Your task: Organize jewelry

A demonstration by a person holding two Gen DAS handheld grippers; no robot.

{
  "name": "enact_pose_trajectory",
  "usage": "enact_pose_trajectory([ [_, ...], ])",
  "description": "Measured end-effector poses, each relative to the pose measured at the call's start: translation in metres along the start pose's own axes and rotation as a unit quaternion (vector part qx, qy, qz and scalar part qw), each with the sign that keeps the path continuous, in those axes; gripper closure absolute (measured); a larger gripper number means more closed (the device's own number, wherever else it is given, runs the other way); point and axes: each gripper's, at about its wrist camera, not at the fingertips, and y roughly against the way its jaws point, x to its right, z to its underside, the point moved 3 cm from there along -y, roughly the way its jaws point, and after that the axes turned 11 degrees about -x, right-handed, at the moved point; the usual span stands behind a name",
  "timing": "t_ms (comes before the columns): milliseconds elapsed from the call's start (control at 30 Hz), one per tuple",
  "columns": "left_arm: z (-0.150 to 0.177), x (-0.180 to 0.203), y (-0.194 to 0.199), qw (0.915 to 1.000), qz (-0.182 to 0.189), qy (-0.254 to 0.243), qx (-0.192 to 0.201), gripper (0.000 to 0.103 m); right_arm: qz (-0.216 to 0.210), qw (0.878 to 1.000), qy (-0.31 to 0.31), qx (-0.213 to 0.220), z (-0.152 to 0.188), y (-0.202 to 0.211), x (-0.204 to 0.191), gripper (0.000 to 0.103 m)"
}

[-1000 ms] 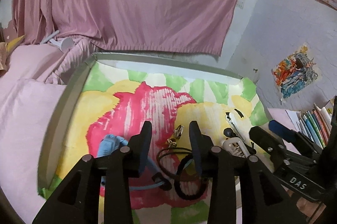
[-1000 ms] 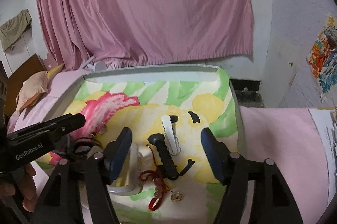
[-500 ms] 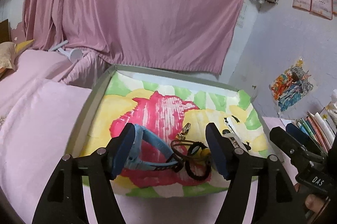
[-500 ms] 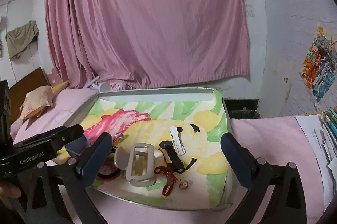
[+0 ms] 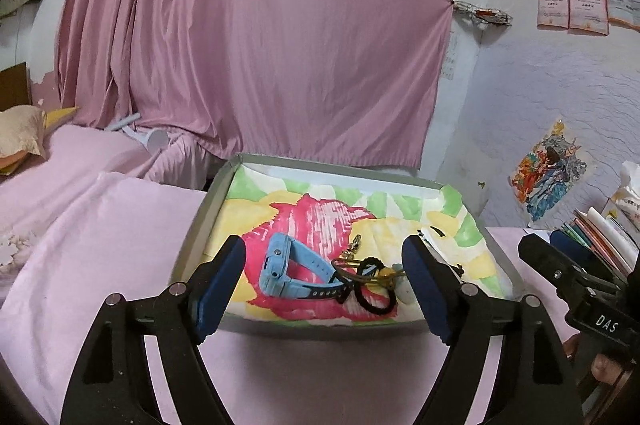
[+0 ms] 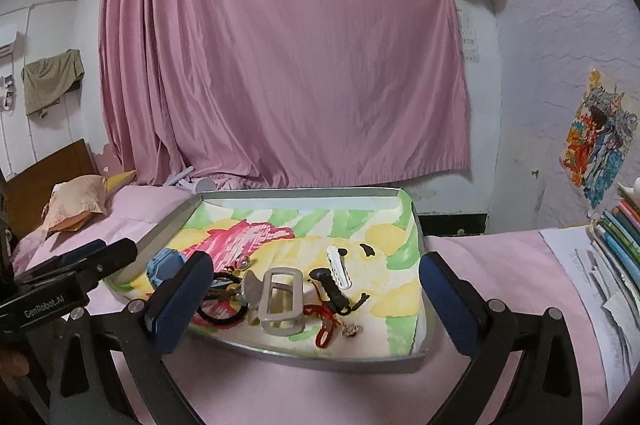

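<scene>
My left jaws [image 5: 324,283]: wide open, empty, near the tray [image 5: 202,221].
My right jaws [image 6: 316,299]: wide open, empty.
Blue watch [image 5: 280,271]: in tray, left.
Red cord bracelet [image 6: 326,321]: tray's near right.

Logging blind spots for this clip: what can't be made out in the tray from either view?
- Left wrist view: the left gripper's right finger hides the tray's right-hand items, past the keys.
- Right wrist view: most of the blue watch sits behind the right gripper's left finger.
- Right wrist view: the small charm by the red cord is too small to identify.
</scene>
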Motion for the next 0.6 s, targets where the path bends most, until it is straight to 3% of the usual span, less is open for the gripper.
enact_pose_trajectory([
  [600, 0.042, 0.007, 0.056, 0.9988, -0.019, -0.013, 0.042, 0.026, 0.004, 0.999, 0.012, 0.035, 0.033, 0.052, -0.018, 0.000],
])
